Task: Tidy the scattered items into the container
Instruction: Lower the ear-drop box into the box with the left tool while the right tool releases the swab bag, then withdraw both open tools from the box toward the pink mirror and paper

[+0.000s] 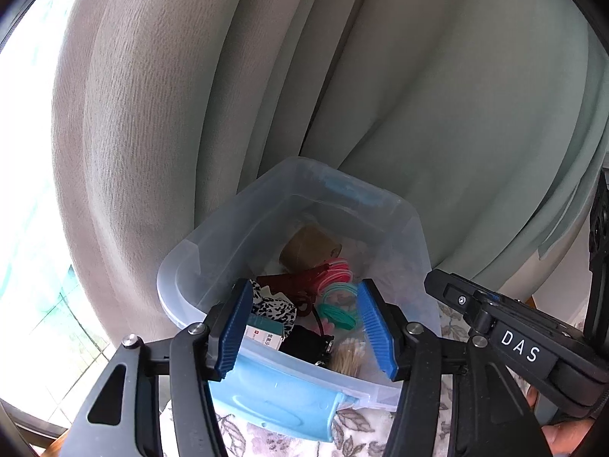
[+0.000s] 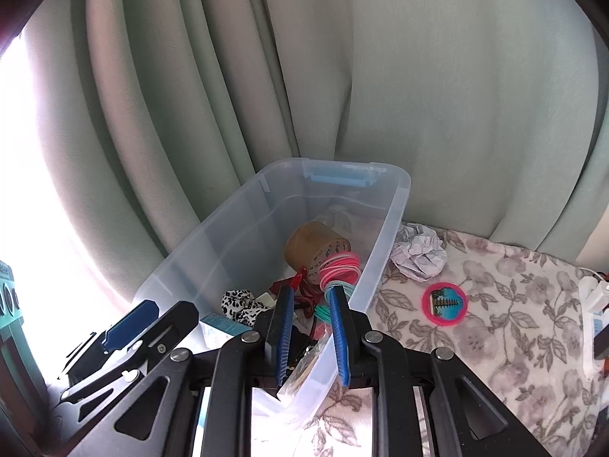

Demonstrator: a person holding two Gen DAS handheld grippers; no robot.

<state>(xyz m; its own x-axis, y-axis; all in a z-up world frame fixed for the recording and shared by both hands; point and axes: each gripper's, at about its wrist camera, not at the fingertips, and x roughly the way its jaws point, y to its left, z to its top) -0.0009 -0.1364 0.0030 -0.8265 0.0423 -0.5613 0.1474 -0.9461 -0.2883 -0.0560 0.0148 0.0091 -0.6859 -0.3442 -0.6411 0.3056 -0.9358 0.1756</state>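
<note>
A clear plastic bin [image 1: 213, 251] with blue latches stands on a floral cloth against the curtain; it also shows in the right wrist view [image 2: 228, 236]. Inside lie a brown tape roll [image 2: 312, 245], pink bands [image 2: 340, 268] and teal bands [image 1: 338, 304], a leopard scrunchie [image 2: 238, 302], a small box and cotton swabs [image 1: 348, 356]. My left gripper [image 1: 304, 327] is open and empty over the bin's near end. My right gripper [image 2: 312, 335] is partly open and empty, its fingers astride the bin's right wall. Crumpled paper [image 2: 418, 253] and a pink round badge [image 2: 443, 304] lie on the cloth right of the bin.
Green-grey curtains [image 2: 418, 95] hang right behind the bin. A bright window is at the left. The floral cloth [image 2: 514, 323] spreads to the right, with a white object [image 2: 593, 304] at its right edge. The right gripper's body [image 1: 514, 339] crosses the left wrist view.
</note>
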